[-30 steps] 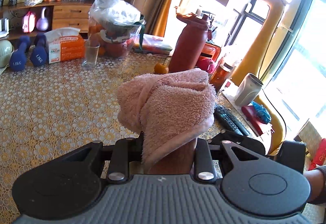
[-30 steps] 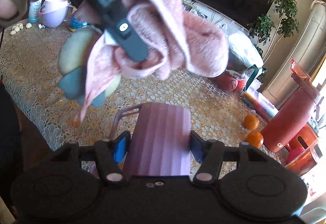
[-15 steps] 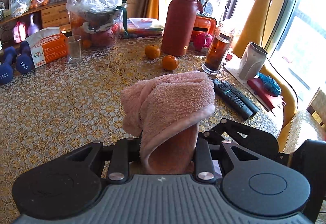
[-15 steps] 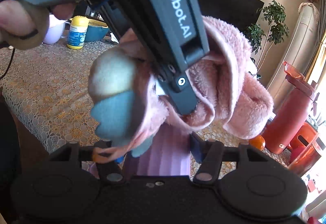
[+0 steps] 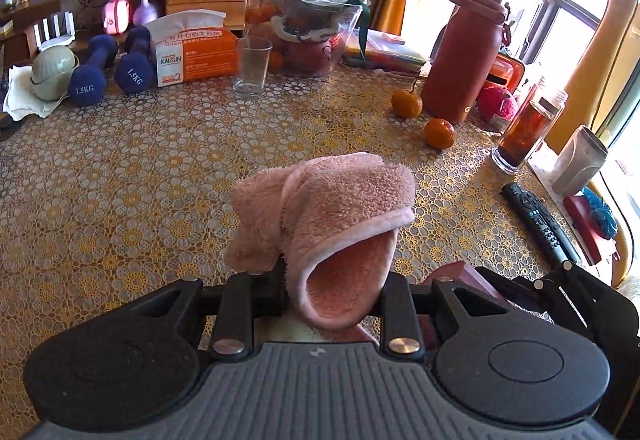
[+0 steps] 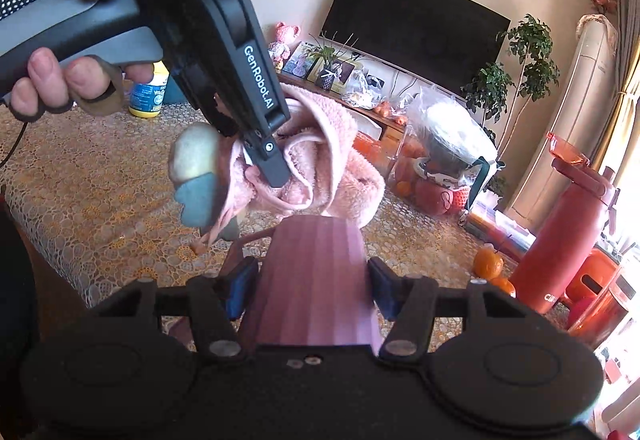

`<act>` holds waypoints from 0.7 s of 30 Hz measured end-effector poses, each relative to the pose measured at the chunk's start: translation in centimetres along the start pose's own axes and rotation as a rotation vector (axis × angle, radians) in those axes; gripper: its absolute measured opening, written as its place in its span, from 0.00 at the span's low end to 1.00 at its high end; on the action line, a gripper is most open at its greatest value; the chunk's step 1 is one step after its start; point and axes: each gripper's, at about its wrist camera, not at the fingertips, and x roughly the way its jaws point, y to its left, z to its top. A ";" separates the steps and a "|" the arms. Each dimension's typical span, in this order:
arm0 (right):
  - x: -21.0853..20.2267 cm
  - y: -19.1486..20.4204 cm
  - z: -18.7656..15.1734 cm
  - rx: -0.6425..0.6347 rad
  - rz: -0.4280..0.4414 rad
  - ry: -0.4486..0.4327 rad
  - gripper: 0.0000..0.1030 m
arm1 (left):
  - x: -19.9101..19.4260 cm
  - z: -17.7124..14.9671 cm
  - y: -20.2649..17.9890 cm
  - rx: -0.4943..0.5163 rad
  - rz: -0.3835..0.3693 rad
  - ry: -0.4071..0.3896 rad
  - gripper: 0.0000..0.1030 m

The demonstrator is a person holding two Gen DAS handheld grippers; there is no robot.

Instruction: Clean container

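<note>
Living-room desk, lace-covered and cluttered. Left tongs clamped a pink towel just above the ribbed pink container, itself gripped by right tongs. Risk: a loose towel fold could snag the rim and tip the container.

towel: fluffy pink
container: mauve, ribbed stripes
table: gold lace circles
dumbbells: navy
bottle: brick red
</note>
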 end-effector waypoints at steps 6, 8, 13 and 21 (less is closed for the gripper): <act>1.5 -0.6 -0.3 0.037 0.052 0.083 0.58 | -1.0 -0.9 -1.8 0.047 -0.147 -0.018 0.25; 1.7 -0.6 -0.4 0.037 0.060 0.098 0.58 | -1.2 -1.2 -3.3 0.105 -0.159 -0.021 0.25; 1.8 -0.5 -0.7 0.027 0.067 0.123 0.58 | 0.1 -2.0 -4.5 0.149 -0.136 0.004 0.25; 1.4 -1.3 -1.2 0.007 0.083 0.169 0.57 | 1.4 -1.9 -3.0 0.183 0.019 -0.030 0.64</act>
